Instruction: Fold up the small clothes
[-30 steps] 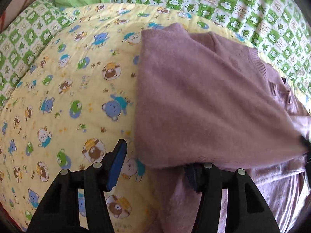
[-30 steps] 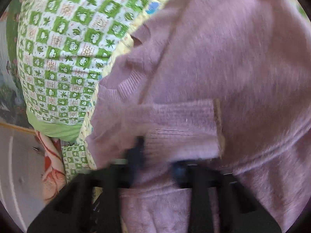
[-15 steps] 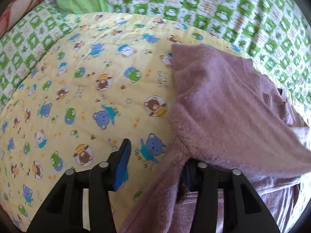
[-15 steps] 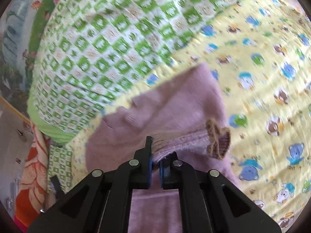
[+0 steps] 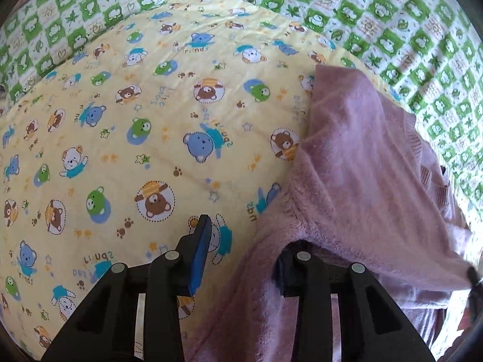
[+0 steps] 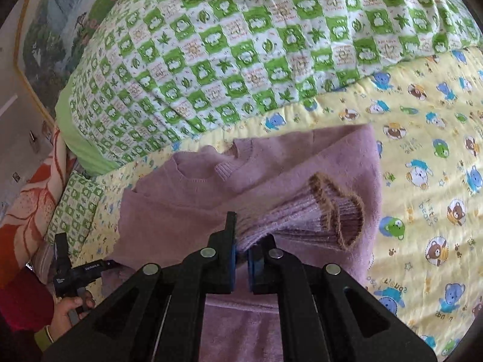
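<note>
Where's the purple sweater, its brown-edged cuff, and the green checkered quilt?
sweater (image 5: pixel 371 163): left wrist view, on its fuzzy body.
cuff (image 6: pixel 341 214): right wrist view, on the ribbed end past the fingers.
quilt (image 6: pixel 241 48): right wrist view, on its checkered top.

Left gripper (image 5: pixel 241 253) stood with its jaws wide apart. One blue-padded finger (image 5: pixel 199 253) lay bare over the yellow bear-print quilt (image 5: pixel 135 126); the other finger was draped by the purple sweater (image 5: pixel 362 187), pad mostly hidden under the cloth. Sweater lay on the right part of the quilt, a folded layer on top, ribbed neckline toward the far right. Green checked quilt (image 5: pixel 407 30) ran behind and along the left edge.
</note>
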Motion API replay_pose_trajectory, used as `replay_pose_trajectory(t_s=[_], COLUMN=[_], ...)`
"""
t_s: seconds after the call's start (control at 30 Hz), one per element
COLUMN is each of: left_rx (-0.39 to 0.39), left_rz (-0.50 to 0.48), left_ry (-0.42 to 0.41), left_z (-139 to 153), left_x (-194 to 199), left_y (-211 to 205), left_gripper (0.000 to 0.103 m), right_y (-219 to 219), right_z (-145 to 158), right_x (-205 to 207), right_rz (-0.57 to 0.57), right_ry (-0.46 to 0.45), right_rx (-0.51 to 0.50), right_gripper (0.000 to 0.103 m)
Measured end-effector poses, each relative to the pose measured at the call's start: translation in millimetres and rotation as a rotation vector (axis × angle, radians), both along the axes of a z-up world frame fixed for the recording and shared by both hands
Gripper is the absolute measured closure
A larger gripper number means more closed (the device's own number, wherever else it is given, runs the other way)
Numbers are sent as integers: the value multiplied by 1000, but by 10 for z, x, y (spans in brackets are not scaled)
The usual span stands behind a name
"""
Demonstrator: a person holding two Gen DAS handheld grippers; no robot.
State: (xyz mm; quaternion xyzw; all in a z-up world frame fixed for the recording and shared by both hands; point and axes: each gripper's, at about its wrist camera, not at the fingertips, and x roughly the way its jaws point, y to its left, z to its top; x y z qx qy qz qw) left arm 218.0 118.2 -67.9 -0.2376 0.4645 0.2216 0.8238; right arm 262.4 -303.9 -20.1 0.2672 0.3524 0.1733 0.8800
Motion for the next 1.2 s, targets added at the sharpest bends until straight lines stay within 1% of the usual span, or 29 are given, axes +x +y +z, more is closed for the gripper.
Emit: replay_pose_trajectory(t_s=[0.1, 0.17, 0.27, 0.33, 0.4, 0.5, 0.57, 0.63, 0.67, 0.73, 0.8, 0.9, 0.97, 1.0, 1.03, 1.1, 1.13, 1.2], left_rx=[-11, -21, -8, 8, -3, -31, -34, -24, -22, -32, -38, -58, -86, -98, -89, -42, -20, -16], left_rz=[-3, 4, -24, -44, -61, -87, -109, -135, -148, -172, -193, -231, -259, -275, -279, -262, -235, -183], left_ry=[9, 21, 33, 46, 52, 59, 48, 11, -5, -33, -70, -103, -102, -101, -92, -52, -31, 19], left_z=[-44, -56, -38, -22, -10, 70, 190, 357, 421, 545, 631, 663, 625, 589, 546, 447, 377, 220], left_x=[-17, -32, -68, -134, -215, -368, -446, -465, -440, -303, -106, 223, 451, 571, 684, 894, 983, 1112], left_y=[10, 20, 4, -1, 24, 33, 2, -37, -59, -97, -149, -248, -305, -330, -337, -285, -212, -48], left_gripper=[64, 64, 60, 55, 53, 53, 54, 54, 53, 53, 53, 53, 53, 53, 53, 53, 52, 49], right_y=[-1, -16, -63, -103, -139, -217, -297, -358, -369, -314, -165, 147, 359, 438, 503, 605, 622, 561], right_z=[-335, -526, -626, -617, -592, -512, -441, -326, -260, -141, -84, -61, -85, -121, -166, -292, -352, -478], right_x=[-40, -86, -202, -298, -368, -450, -482, -496, -493, -429, -294, -40, 136, 216, 297, 431, 449, 538], right_rz=[13, 12, -1, -10, -17, -57, -91, -121, -124, -85, -19, 78, 144, 171, 196, 235, 233, 184], right_ry=[97, 165, 198, 198, 199, 201, 191, 163, 139, 94, 80, 64, 60, 70, 83, 123, 137, 171], right_rx=[-39, -39, -40, -50, -76, -160, -183, -196, -187, -137, -110, -83, -74, -61, -46, -38, -56, -101], right_gripper=[95, 88, 80, 79, 78, 73, 72, 72, 72, 72, 72, 72, 72, 72, 72, 72, 72, 72])
